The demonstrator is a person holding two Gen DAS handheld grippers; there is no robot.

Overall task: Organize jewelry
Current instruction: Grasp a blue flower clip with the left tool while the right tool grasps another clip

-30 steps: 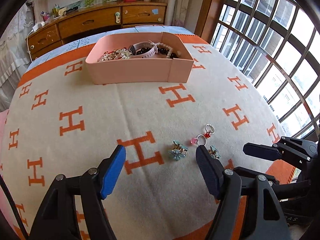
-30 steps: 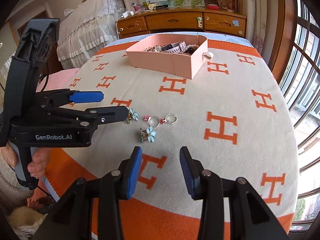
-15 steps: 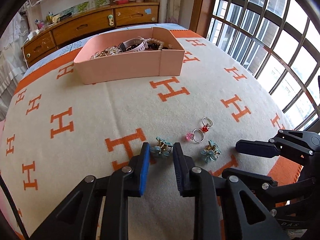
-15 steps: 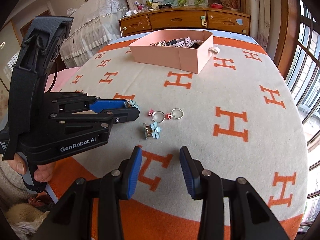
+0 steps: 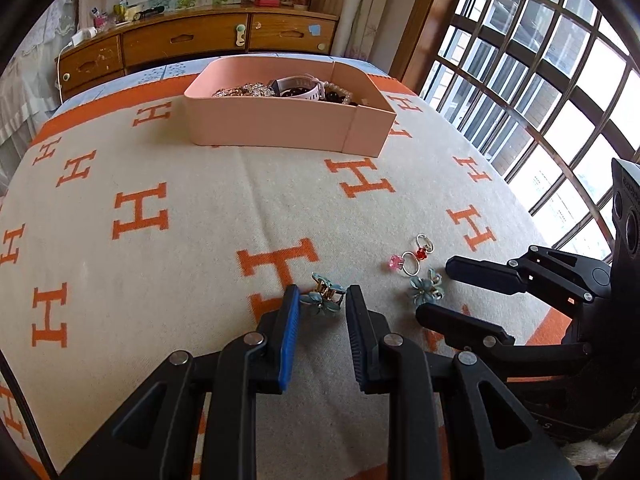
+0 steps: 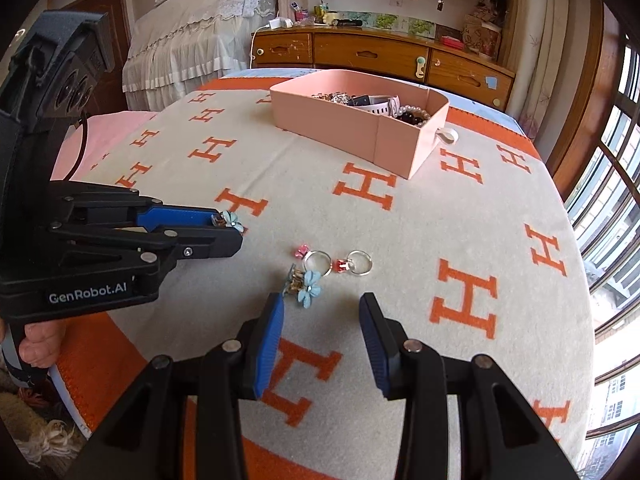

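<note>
On the cream blanket with orange H marks, my left gripper is shut on a blue flower hair clip; the right wrist view shows that clip pinched at the left gripper tips. A second blue flower clip lies just beyond my right gripper, which is open with nothing between its fingers. Two silver rings lie beside it, one with a pink stone and one with a red stone. A pink box at the far side holds bracelets and a watch.
A wooden dresser with small items on top stands behind the bed. A barred window runs along the right side. A white lace-covered piece of furniture stands at the back left. The blanket's orange border marks the near edge.
The left jaws have come together from wide apart onto the blue flower clip. Both grippers have edged forward toward the jewelry; the right jaws keep the same gap.
</note>
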